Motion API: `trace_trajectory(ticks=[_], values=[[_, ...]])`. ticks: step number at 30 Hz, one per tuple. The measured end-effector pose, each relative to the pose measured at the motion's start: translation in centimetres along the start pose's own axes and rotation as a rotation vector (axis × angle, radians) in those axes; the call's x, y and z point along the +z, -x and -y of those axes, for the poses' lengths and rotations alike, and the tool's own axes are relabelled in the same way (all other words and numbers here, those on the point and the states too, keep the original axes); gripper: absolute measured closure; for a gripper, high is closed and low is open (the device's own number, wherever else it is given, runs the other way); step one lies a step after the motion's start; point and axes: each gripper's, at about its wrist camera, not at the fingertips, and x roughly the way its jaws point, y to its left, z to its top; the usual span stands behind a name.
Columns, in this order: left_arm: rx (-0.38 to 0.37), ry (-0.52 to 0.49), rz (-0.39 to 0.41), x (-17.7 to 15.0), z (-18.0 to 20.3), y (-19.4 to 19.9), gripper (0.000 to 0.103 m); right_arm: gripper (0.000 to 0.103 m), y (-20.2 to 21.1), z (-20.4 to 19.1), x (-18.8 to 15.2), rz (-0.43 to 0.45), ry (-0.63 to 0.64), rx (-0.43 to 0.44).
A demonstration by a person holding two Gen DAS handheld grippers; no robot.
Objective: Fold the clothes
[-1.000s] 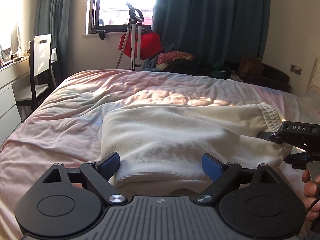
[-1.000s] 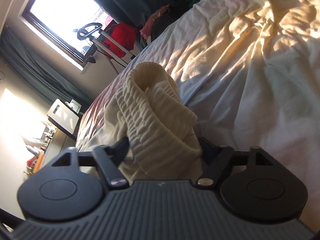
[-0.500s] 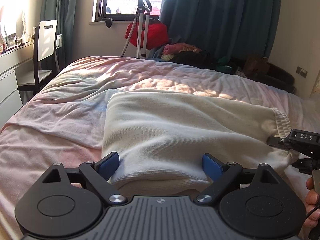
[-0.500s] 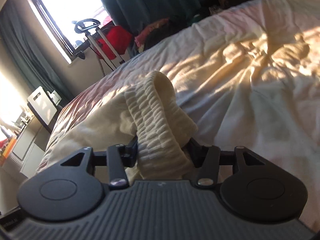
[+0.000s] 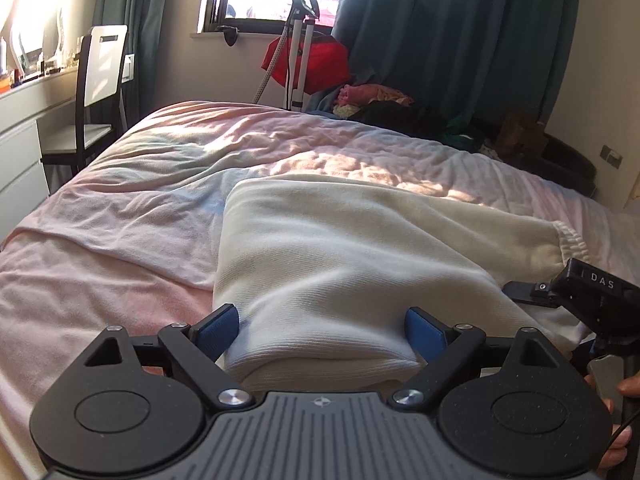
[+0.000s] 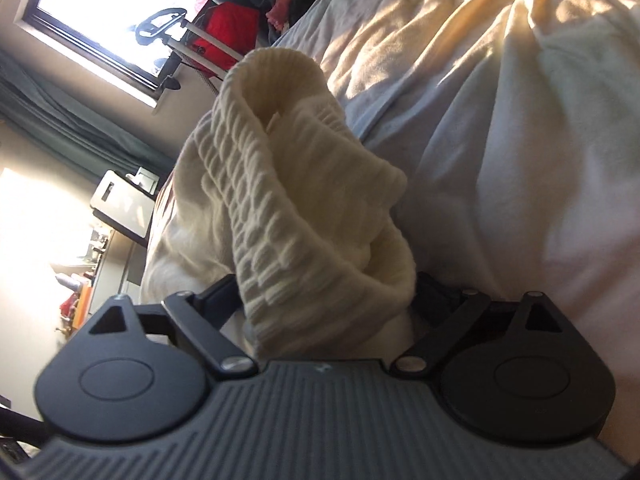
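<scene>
right gripper (image 6: pixel 326 300) jaws opening around ribbed waistband (image 6: pixel 296 208); left gripper (image 5: pixel 322 326) spread wide astride cream garment (image 5: pixel 352 256). risk: waistband snags, fold drags askew.

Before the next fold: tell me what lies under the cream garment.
The cream garment lies on the pink duvet, which shows all around it. Whatever lies under its middle, between the folded layers, is covered and cannot be seen.
</scene>
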Motion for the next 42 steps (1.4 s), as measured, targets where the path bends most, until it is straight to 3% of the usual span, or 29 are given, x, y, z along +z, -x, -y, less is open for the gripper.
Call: trace_trajectory(ticks=[2, 7, 11, 15, 19, 21, 26, 30, 36, 42], values=[[-0.051, 0.077, 0.002, 0.4, -1.1, 0.3, 0.011, 0.009, 0.2, -1.0, -0.3, -0.003, 0.044, 0.031], [-0.206, 0.371, 0.051, 0.7, -5.2, 1.2, 0.011, 0.052, 1.2, -2.1, -0.5, 0.042, 0.112, -0.015], [-0.161, 0.503, 0.040, 1.1, -8.2, 0.4, 0.012, 0.060, 1.8, -2.9, -0.5, 0.071, 0.133, -0.024], [-0.203, 0.606, -0.084, 0.2, -10.2, -2.1, 0.013, 0.062, 2.0, -3.6, -0.2, 0.087, 0.142, -0.024], [-0.226, 0.650, -0.131, -0.6, -10.4, -3.6, 0.015, 0.062, 1.8, -3.2, 0.0, 0.082, 0.126, -0.029], [-0.240, 0.667, -0.135, -0.8, -10.6, -3.9, 0.021, 0.062, 1.8, -3.1, -0.1, 0.083, 0.133, -0.030], [-0.279, 0.702, -0.144, -0.5, -11.0, -3.3, 0.052, 0.064, 2.2, -4.0, -0.1, 0.103, 0.164, -0.031], [-0.348, 0.679, -0.114, 0.8, -10.5, -1.5, 0.067, 0.071, 4.8, -5.0, 0.3, 0.138, 0.149, 0.034], [-0.474, 0.589, -0.080, 5.6, -4.0, -0.3, 0.073, 0.071, 11.4, -5.3, 3.5, 0.227, 0.127, 0.085], [-0.518, 0.489, -0.103, 11.7, 9.4, -6.2, 0.076, 0.071, 17.5, -1.7, 11.2, 0.339, 0.070, 0.032]])
